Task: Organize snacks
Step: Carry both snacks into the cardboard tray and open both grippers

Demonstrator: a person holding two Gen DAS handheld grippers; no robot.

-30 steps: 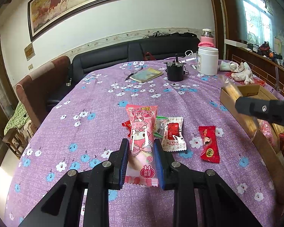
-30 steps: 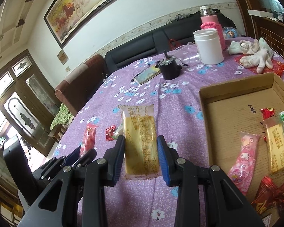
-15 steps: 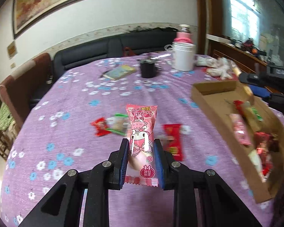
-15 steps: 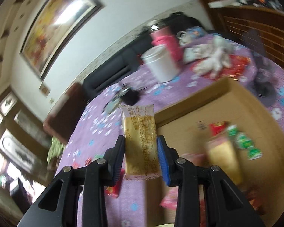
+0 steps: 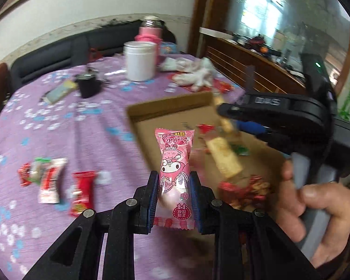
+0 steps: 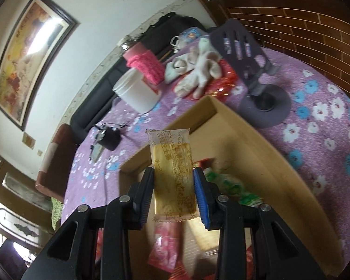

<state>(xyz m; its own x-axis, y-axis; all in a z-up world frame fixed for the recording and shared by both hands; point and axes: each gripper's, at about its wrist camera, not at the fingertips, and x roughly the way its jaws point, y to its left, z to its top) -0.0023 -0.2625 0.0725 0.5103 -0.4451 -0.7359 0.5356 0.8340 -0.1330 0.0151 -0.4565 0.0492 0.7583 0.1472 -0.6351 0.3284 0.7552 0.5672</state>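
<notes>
The cardboard box (image 5: 175, 107) sits on the purple flowered tablecloth (image 5: 70, 126); inside it lie a yellow wafer pack (image 5: 225, 158), a green-wrapped sweet (image 5: 241, 149), a small red packet (image 5: 204, 127) near the far wall, and a heap of red wrappers (image 5: 245, 191) at the near end; the right wrist view adds a pink packet (image 6: 164, 247) on the box floor, under the raised pack and blurred.

The left gripper (image 5: 173, 200) is clamped on a pink cartoon snack pack (image 5: 175, 177), its long axis upright between the blue pads, printed top pointing away from the camera toward the box's near-left wall; the pack hangs in the air at the box edge. The right gripper (image 6: 173, 196) pinches a clear-wrapped yellow cake bar (image 6: 172, 175) by its lower half, long axis running forward along the fingers, top end over the box's (image 6: 245, 135) interior.

Only the left view shows the loose snacks outside the box: a red sachet (image 5: 82, 192), a white-and-red packet (image 5: 51, 180) and a red-green sweet (image 5: 31, 171), plus the right hand (image 5: 315, 210) gripping its handle; only the right view shows the grey phone stand (image 6: 256, 70) beyond the box; the white jar (image 6: 137, 92) and white gloves (image 6: 198, 70) appear in both.
</notes>
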